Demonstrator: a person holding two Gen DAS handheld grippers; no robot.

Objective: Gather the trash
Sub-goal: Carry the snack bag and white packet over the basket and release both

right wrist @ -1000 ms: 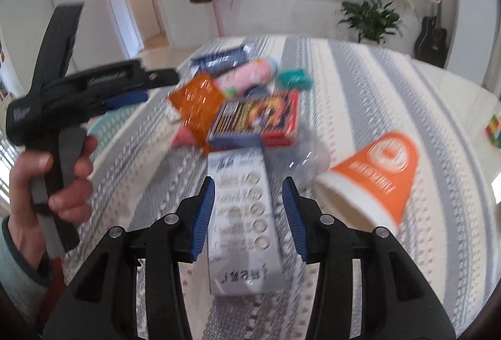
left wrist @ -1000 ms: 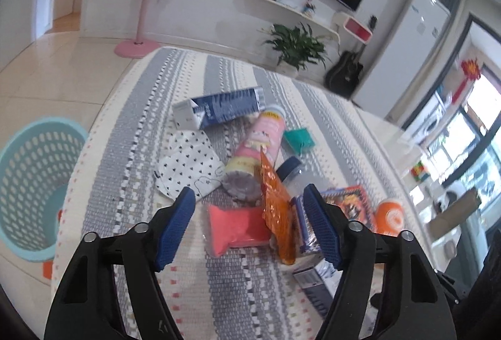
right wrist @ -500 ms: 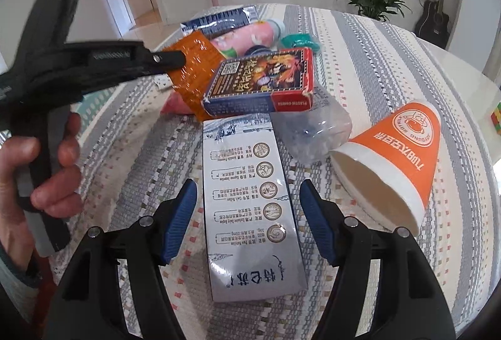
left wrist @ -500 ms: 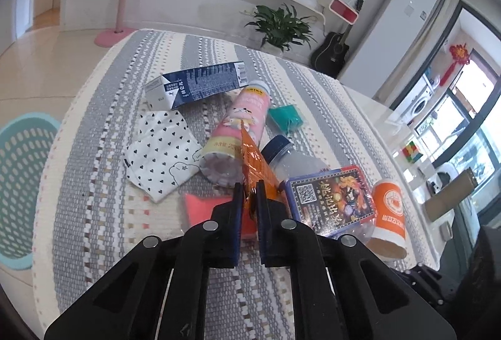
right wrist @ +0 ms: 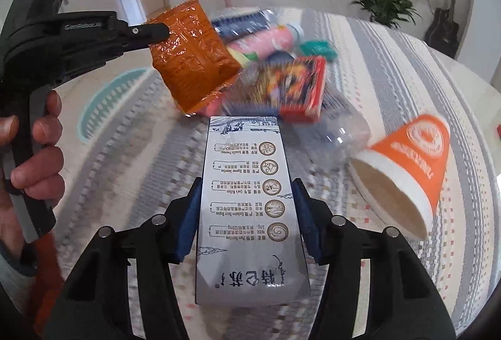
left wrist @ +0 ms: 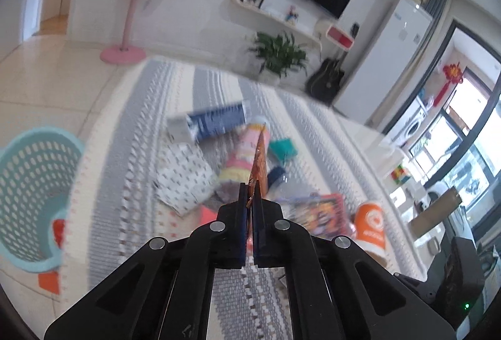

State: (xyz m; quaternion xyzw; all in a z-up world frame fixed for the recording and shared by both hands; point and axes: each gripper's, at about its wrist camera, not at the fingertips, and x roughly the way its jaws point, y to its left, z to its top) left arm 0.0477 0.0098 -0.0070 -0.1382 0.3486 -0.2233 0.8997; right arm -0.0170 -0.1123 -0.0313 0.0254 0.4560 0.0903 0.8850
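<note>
My left gripper [left wrist: 249, 199] is shut on an orange foil wrapper [left wrist: 259, 161] and holds it above the table; the right wrist view shows the wrapper [right wrist: 191, 58] hanging in the air from that gripper [right wrist: 156, 30]. My right gripper [right wrist: 247, 208] is shut on a white and grey milk carton [right wrist: 247, 208], which lies lengthwise between the blue pads. A pile of trash stays on the striped tablecloth [left wrist: 141, 183]: a blue carton [left wrist: 213, 124], a pink bottle [left wrist: 247, 152], a red box [right wrist: 294, 89], a clear plastic bottle [right wrist: 341, 130] and an orange paper cup [right wrist: 410, 164].
A teal plastic basket [left wrist: 31, 193] stands on the floor left of the table, also in the right wrist view [right wrist: 106, 95]. A patterned paper bag [left wrist: 184, 183] and a teal packet [left wrist: 281, 149] lie in the pile. A coat stand [left wrist: 128, 27] stands beyond.
My left gripper shut on the orange wrapper and lifted it off the pile. My right gripper closed on the milk carton.
</note>
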